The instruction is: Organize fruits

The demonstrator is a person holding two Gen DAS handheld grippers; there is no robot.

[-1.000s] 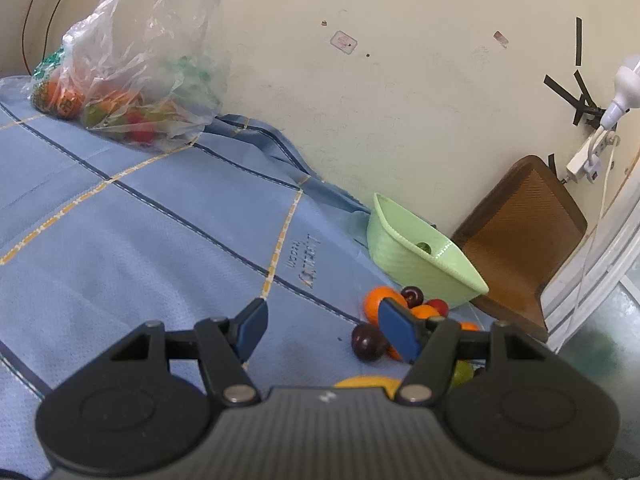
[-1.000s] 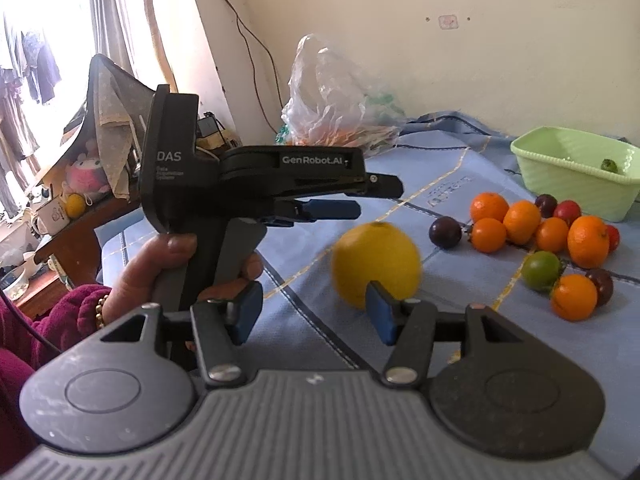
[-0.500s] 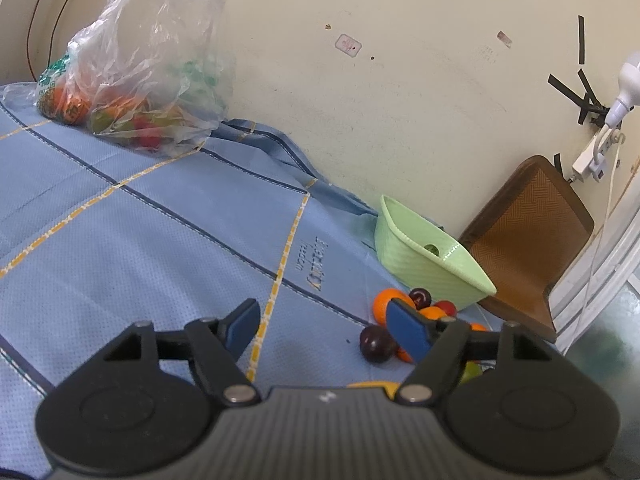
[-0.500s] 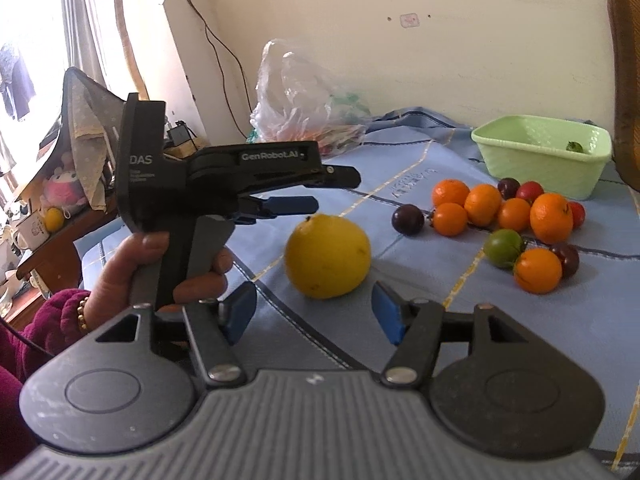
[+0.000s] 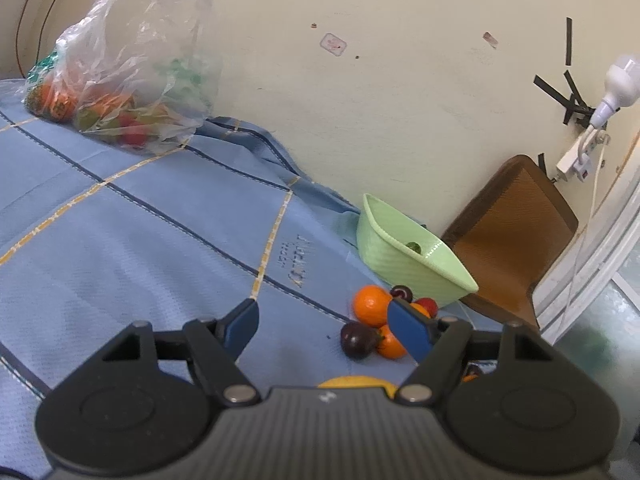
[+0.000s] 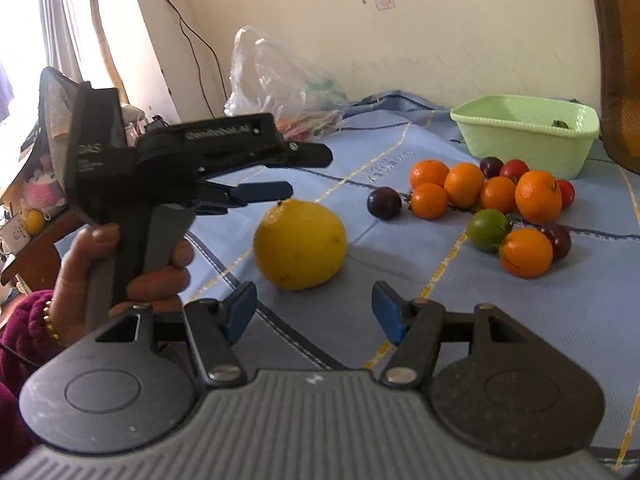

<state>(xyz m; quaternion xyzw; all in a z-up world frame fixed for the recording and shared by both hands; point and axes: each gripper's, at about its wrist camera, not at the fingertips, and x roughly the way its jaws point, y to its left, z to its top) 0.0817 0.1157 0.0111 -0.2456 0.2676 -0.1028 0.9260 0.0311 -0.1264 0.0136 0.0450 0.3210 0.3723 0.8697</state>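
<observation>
A large yellow citrus (image 6: 300, 244) lies on the blue cloth just ahead of my right gripper (image 6: 313, 314), whose jaws stand open and empty. My left gripper (image 6: 304, 172), held by a hand (image 6: 120, 264), hovers open beside and above the citrus. In the left wrist view the left gripper (image 5: 326, 324) is open with nothing between its pads, and the citrus (image 5: 356, 382) peeks out beneath it. A pile of oranges (image 6: 464, 190), a dark plum (image 6: 384, 202) and a green tomato (image 6: 488, 229) lies before a light green basket (image 6: 524, 132) that holds one small green fruit.
A clear plastic bag (image 5: 120, 80) with more fruit sits at the back by the wall. A brown chair (image 5: 508, 232) stands right of the basket. A cluttered side table (image 6: 28, 216) is left of the cloth's edge.
Both grippers' jaws have widened. The yellow citrus, blurred close against my right fingers a second ago, now rests still on the cloth a little ahead of them.
</observation>
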